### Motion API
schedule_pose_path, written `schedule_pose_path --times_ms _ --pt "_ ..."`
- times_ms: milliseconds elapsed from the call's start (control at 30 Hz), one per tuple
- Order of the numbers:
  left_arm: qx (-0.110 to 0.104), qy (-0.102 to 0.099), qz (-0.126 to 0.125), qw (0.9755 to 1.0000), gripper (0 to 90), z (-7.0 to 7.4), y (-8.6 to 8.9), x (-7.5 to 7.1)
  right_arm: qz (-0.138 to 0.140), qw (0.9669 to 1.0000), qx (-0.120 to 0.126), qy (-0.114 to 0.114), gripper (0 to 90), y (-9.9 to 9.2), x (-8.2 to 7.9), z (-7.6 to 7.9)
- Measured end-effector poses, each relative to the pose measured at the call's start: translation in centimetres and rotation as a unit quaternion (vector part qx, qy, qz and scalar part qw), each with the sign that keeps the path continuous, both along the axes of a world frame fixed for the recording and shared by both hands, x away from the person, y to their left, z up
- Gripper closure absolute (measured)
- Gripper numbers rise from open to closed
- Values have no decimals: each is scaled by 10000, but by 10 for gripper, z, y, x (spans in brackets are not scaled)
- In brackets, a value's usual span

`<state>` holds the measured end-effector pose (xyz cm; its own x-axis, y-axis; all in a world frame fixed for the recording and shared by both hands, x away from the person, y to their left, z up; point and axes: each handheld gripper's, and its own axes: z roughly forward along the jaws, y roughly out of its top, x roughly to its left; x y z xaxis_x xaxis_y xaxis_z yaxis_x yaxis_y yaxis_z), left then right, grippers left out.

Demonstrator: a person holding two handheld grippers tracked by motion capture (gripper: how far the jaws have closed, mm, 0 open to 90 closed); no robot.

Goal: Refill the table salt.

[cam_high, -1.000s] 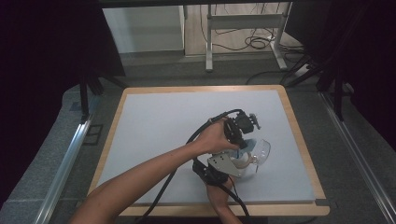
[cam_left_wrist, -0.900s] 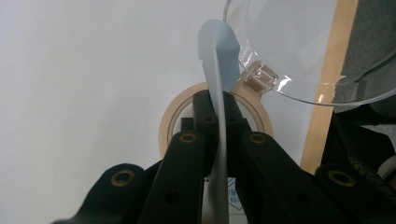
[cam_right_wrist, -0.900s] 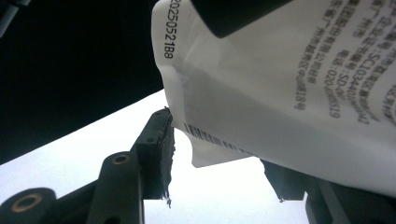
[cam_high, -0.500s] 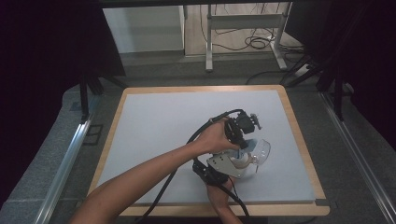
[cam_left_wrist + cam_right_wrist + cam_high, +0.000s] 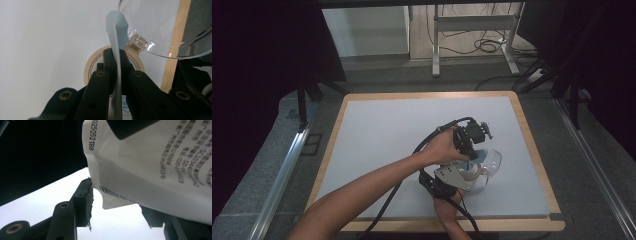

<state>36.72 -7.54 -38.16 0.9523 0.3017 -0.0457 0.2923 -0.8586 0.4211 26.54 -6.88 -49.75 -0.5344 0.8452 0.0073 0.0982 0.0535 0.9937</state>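
My left gripper [image 5: 471,154] points down over the white mat, shut on a thin light-blue packet [image 5: 480,155]. In the left gripper view the packet [image 5: 117,30] stands edge-on between the jaws of the left gripper [image 5: 116,53]. Behind them lies a beige tape roll [image 5: 89,68], and a clear bowl [image 5: 155,27] sits at the upper right. The bowl [image 5: 495,161] rests just right of both grippers. My right gripper [image 5: 469,175] sits below the left one with its jaws apart. In the right gripper view the packet's white printed back [image 5: 150,170] hangs in front of the open right gripper [image 5: 120,201].
A white mat [image 5: 402,130] in a wooden frame [image 5: 533,150] covers the table. Black cables trail from both grippers toward the near edge. A metal table frame [image 5: 436,45] and loose cables stand on the floor beyond the far edge.
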Motion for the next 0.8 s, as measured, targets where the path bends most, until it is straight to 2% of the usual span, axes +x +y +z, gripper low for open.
schedule_pose_path --times_ms 633,800 --pt "84 -6 -22 10000 899 1 1 -1 -13 10000 70 -8 487 3 -1 1" --pt "47 3 -21 10000 900 2 1 -1 -15 10000 52 -6 487 3 -1 2"
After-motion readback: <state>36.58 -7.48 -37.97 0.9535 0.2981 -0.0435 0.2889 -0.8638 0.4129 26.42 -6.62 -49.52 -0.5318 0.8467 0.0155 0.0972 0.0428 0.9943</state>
